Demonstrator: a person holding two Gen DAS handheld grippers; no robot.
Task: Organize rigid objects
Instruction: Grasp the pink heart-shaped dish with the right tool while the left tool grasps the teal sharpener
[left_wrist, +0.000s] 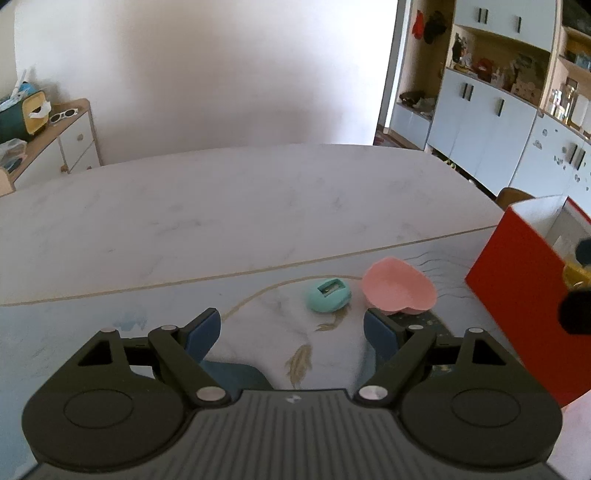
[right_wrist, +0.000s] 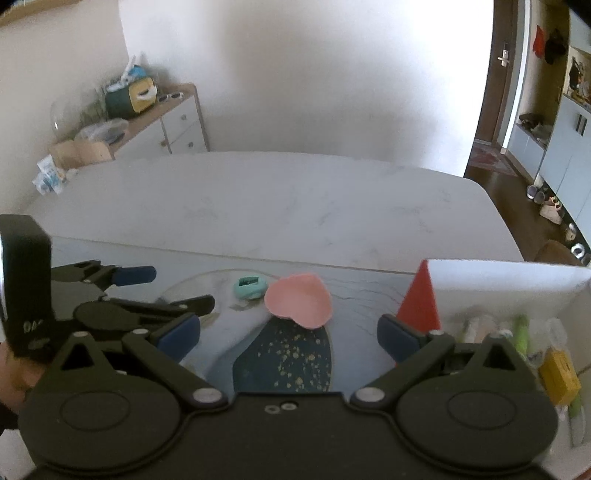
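A pink heart-shaped dish (left_wrist: 399, 288) lies on the patterned mat beside a small teal sharpener-like object (left_wrist: 327, 294). Both lie just ahead of my left gripper (left_wrist: 291, 328), which is open and empty. In the right wrist view the pink dish (right_wrist: 298, 300) and teal object (right_wrist: 250, 287) lie ahead of my right gripper (right_wrist: 288, 332), open and empty. The left gripper (right_wrist: 122, 291) shows at the left there. A red box (left_wrist: 524, 295) with a white inside stands at the right and holds several items, one of them yellow (right_wrist: 557, 376).
The white marble table (left_wrist: 240, 206) stretches beyond the mat (right_wrist: 288, 354). A sideboard with clutter (right_wrist: 147, 110) stands against the far wall at left. Cabinets and shelves (left_wrist: 498, 92) line the right side.
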